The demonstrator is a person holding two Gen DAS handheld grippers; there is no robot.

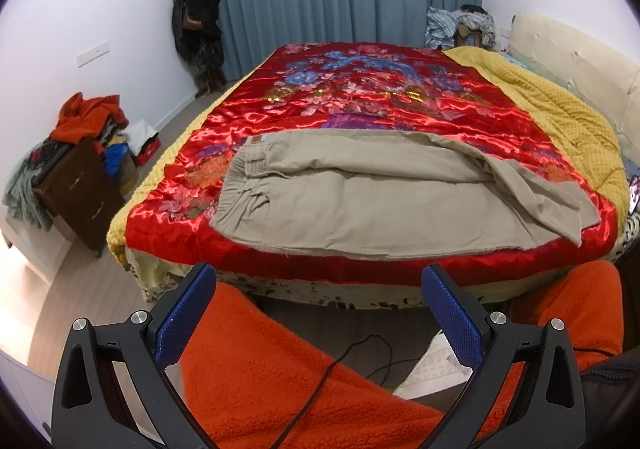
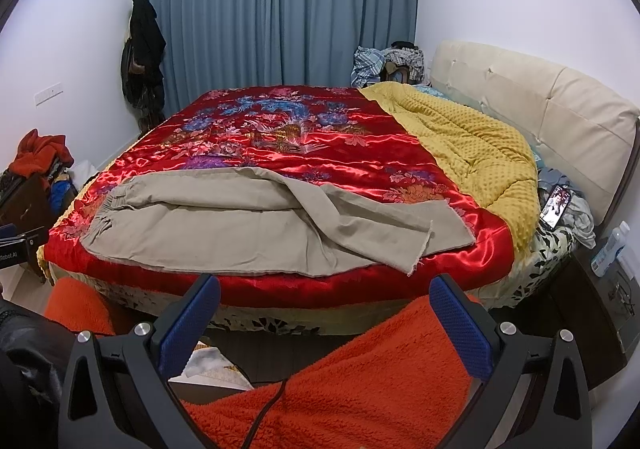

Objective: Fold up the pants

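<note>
Beige pants (image 1: 360,201) lie lengthwise on the red satin bedspread (image 1: 360,105), near the bed's front edge, waistband to the left and leg ends rumpled at the right. In the right wrist view the pants (image 2: 224,229) end in a loose flap with a frayed hem (image 2: 420,249). My left gripper (image 1: 320,281) hangs open below the bed's front edge, short of the pants, holding nothing. My right gripper (image 2: 324,289) is also open and empty, just below the edge under the leg ends. The blue pads (image 2: 192,321) stand wide apart.
A yellow quilt (image 2: 472,145) is bunched at the right beside the cream headboard (image 2: 540,109). A phone (image 2: 556,207) lies by the pillows. A person's orange fleece legs (image 1: 280,369) and a black cable fill the foreground. A dark cabinet (image 1: 80,189) piled with clothes stands left.
</note>
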